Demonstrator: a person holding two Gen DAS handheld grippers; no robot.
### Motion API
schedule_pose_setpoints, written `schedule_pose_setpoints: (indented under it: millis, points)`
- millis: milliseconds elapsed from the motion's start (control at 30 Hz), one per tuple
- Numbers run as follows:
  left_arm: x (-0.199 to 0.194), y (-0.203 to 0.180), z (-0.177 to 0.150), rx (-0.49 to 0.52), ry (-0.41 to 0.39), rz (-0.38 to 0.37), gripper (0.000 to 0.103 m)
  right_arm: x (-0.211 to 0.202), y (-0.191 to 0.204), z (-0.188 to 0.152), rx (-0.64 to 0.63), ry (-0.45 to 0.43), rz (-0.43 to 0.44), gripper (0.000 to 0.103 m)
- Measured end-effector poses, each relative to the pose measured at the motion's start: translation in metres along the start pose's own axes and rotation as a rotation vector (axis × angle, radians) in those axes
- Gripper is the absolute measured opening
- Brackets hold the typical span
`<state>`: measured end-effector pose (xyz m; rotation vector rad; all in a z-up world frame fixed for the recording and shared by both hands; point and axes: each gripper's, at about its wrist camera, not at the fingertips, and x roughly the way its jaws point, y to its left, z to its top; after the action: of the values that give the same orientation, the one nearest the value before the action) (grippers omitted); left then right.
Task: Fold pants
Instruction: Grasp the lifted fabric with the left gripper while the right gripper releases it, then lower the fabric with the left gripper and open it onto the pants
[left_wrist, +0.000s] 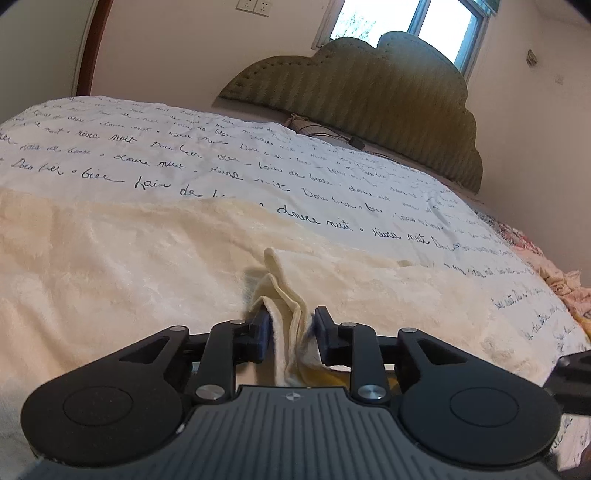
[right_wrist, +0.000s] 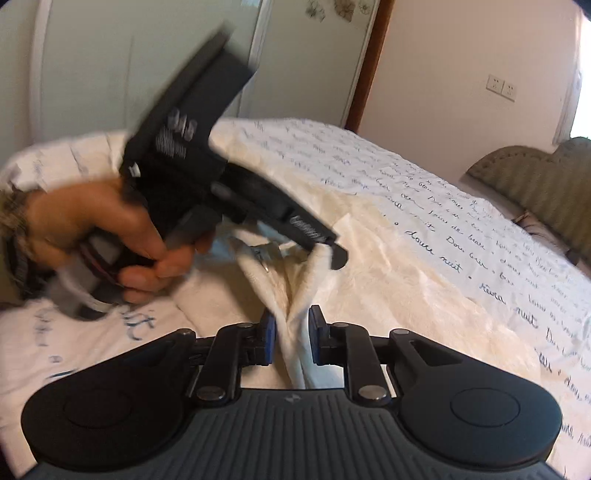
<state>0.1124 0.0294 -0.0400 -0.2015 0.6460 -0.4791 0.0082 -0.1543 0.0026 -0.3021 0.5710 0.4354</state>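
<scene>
Cream pants (left_wrist: 284, 295) bunch between the left gripper (left_wrist: 291, 325) fingers, pinched; right gripper (right_wrist: 291, 325) fingers likewise clamp a fold. Motion-blurred left hand (right_wrist: 107, 236) beyond.

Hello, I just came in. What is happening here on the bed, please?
A person is folding cream fleece pants on a bed covered by a white bedspread with dark handwritten script, holding a two-finger gripper in each hand. The left gripper has a bunched edge of the fleece between its fingers, and the right gripper holds another bunch the same way. The right wrist view shows the left hand gripping its tool at the edge of the pants. The fold is not yet finished.
</scene>
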Motion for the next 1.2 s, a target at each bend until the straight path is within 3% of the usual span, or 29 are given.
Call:
schedule_pose_setpoints:
  millis: [67, 100, 200, 300, 467, 533, 567, 633, 700, 733, 833, 933, 1000, 1033, 1100, 1133, 1200]
  points:
    - [0.002, 0.007, 0.0, -0.043, -0.007, -0.015, 0.034, -0.019, -0.024, -0.003, 0.077, -0.032, -0.029, 0.023]
    - [0.002, 0.009, -0.001, -0.053, -0.011, -0.021, 0.034, -0.025, -0.04, -0.006, 0.127, -0.047, -0.085, 0.025]
    - [-0.001, 0.001, 0.002, -0.028, -0.006, 0.006, 0.032, -0.019, -0.08, -0.024, 0.269, 0.039, -0.222, 0.025]
    - [-0.003, -0.015, 0.011, 0.052, 0.001, 0.029, 0.02, -0.015, -0.092, -0.05, 0.349, 0.108, -0.208, 0.025]
    - [-0.005, -0.025, 0.025, 0.105, -0.042, 0.06, 0.015, -0.033, -0.083, -0.049, 0.374, 0.009, -0.221, 0.026]
    - [0.0, -0.027, 0.024, 0.136, -0.019, 0.086, 0.016, -0.03, -0.083, -0.039, 0.365, -0.011, -0.241, 0.037]
    - [0.005, -0.026, 0.02, 0.144, 0.008, 0.114, 0.02, -0.032, -0.08, -0.04, 0.358, -0.014, -0.257, 0.043]
    - [0.006, -0.025, 0.014, 0.141, 0.037, 0.162, 0.029, -0.025, -0.094, -0.042, 0.35, -0.005, -0.281, 0.064]
    - [-0.005, -0.023, 0.012, 0.12, 0.018, 0.2, 0.039, -0.011, -0.103, -0.048, 0.365, 0.1, -0.281, 0.064]
    - [-0.011, -0.023, 0.012, 0.128, 0.005, 0.232, 0.038, -0.009, -0.103, -0.052, 0.345, 0.116, -0.287, 0.064]
    - [-0.027, -0.03, 0.02, 0.168, -0.047, 0.296, 0.037, -0.027, -0.097, -0.051, 0.37, 0.038, -0.294, 0.064]
    - [-0.033, -0.048, 0.029, 0.195, -0.065, 0.207, 0.04, -0.037, -0.089, -0.042, 0.38, -0.049, -0.257, 0.064]
    - [-0.026, -0.067, 0.031, 0.252, -0.065, 0.154, 0.048, -0.027, -0.082, -0.037, 0.356, -0.036, -0.239, 0.064]
    - [-0.018, -0.074, 0.032, 0.289, -0.056, 0.148, 0.052, -0.021, -0.081, -0.037, 0.354, -0.02, -0.234, 0.064]
    - [0.007, -0.084, 0.031, 0.369, -0.016, 0.159, 0.069, -0.002, -0.084, -0.039, 0.386, 0.04, -0.202, 0.064]
    - [0.025, -0.083, 0.027, 0.391, 0.033, 0.197, 0.069, 0.006, -0.085, -0.042, 0.405, 0.077, -0.19, 0.064]
    - [0.039, -0.078, 0.023, 0.387, 0.092, 0.26, 0.057, 0.005, -0.081, -0.045, 0.399, 0.077, -0.211, 0.064]
